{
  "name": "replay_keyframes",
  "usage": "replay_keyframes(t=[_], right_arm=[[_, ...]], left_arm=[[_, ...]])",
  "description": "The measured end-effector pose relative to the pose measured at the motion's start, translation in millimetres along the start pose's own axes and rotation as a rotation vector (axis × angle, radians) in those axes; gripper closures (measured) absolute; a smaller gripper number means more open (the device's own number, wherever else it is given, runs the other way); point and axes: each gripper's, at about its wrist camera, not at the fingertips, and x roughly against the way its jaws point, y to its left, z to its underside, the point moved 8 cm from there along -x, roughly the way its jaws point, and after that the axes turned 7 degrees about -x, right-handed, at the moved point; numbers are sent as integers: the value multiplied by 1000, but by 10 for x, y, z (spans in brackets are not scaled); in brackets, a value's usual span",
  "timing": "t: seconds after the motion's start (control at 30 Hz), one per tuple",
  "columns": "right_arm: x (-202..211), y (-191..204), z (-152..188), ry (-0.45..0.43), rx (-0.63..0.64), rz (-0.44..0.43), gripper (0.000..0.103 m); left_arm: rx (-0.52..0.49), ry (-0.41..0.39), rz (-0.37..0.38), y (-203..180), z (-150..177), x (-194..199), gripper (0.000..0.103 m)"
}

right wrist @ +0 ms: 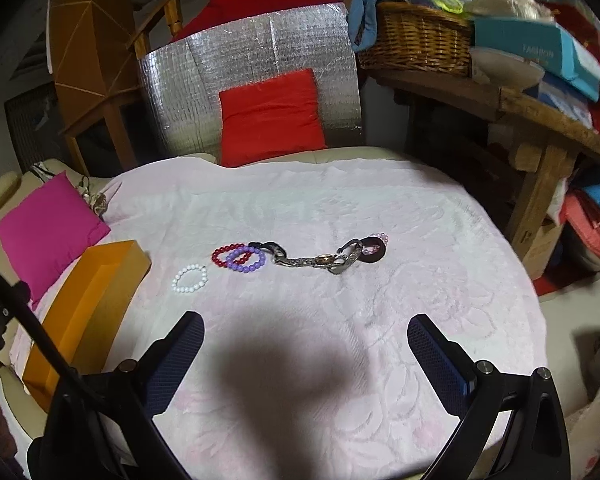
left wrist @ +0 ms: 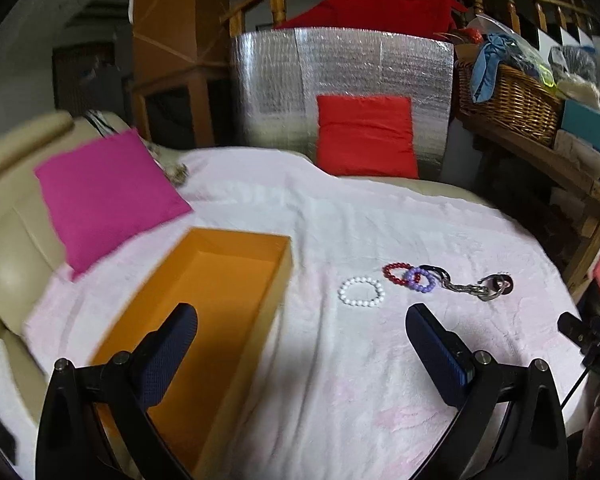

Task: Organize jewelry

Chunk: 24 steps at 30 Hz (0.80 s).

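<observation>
An empty orange box [left wrist: 204, 312] [right wrist: 80, 304] lies on the pale pink blanket [left wrist: 340, 360] [right wrist: 340, 208]. To its right lie a white bead bracelet [left wrist: 361, 291] [right wrist: 189, 278], a red bead bracelet [left wrist: 396, 273] [right wrist: 230, 255] overlapped by a purple one [left wrist: 420, 280] [right wrist: 246, 261], a metal watch [left wrist: 466, 287] [right wrist: 316, 261] and a dark ring-shaped piece [right wrist: 374, 249]. My left gripper [left wrist: 302, 322] is open and empty above the blanket, its left finger over the box. My right gripper [right wrist: 306, 334] is open and empty, nearer than the jewelry.
A magenta pillow [left wrist: 108, 196] [right wrist: 48, 228] lies behind the box. A red pillow [left wrist: 366, 136] [right wrist: 270, 116] leans on a silver foil panel [left wrist: 340, 80]. A wooden table with a wicker basket [right wrist: 416, 40] stands at the right.
</observation>
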Motion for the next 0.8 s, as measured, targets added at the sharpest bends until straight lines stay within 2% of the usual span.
replay_keyframes(t=[0.07,0.2,0.23,0.37,0.5,0.67,0.8], right_arm=[[-172,-180,-29,22,-40,-16,1],[-534,-481,-133,79,-132,-86,14],[-608,-541,-158,92,-158,-98,19],[-945,-778,-244,150,-280,-161,28],[-1250,-968,-294,193,-386,-208,41],[-1545,-1026,-318,243,-460,-253,46],[-1805,-942,-390,281,-496,-286,46]], left_arm=[[20,27,11,59,69,-220,0],[18,56,9,48,153,-568,0],[-1,63,10,-4,147,-653,0],[-62,66,42,-275,21,-954,0],[-96,83,105,-581,-154,-1339,0],[-113,123,168,-828,-186,-1728,0],[-101,166,215,-942,-151,-1885,0]])
